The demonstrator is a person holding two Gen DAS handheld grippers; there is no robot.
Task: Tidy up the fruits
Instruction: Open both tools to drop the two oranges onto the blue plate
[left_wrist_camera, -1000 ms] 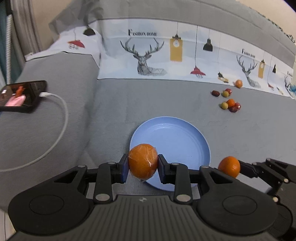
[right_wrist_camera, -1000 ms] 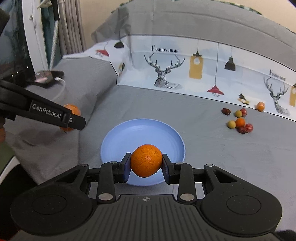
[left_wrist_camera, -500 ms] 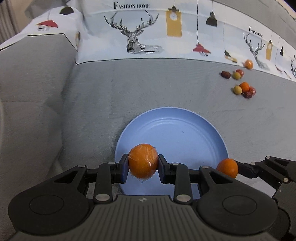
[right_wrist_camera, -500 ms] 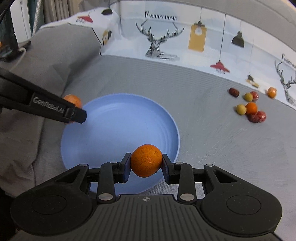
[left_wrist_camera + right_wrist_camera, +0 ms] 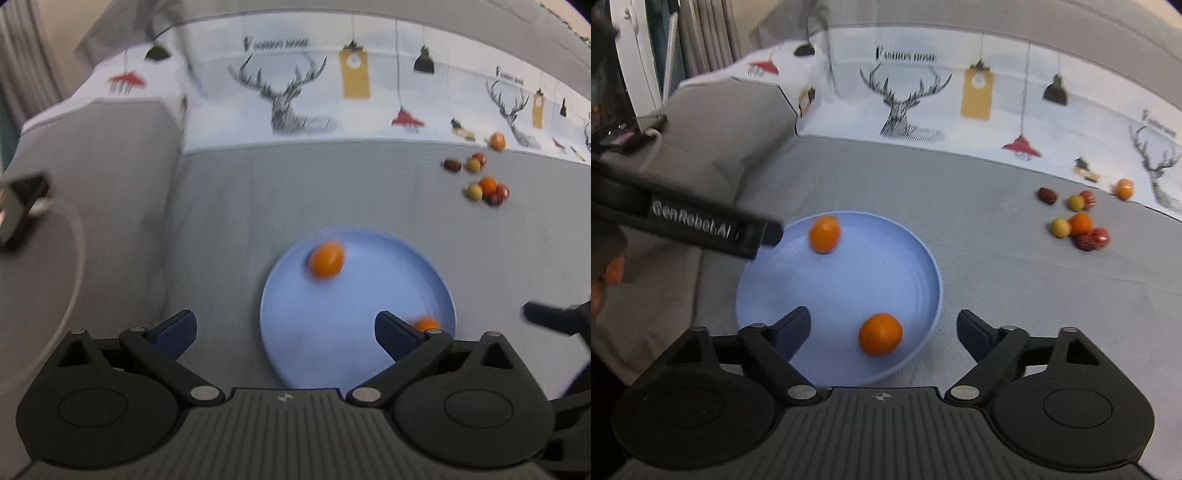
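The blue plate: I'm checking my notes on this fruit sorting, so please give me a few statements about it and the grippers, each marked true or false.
1. Two oranges lie in the blue plate. True: one orange near, another orange farther back.
2. The right gripper is clamped on an orange. False: its jaws have just been opening and stand wide, pressing on nothing.
3. The left gripper is open and holds nothing. True.
4. The small fruits sit inside the plate. False: they lie on the grey cloth, apart from the plate.
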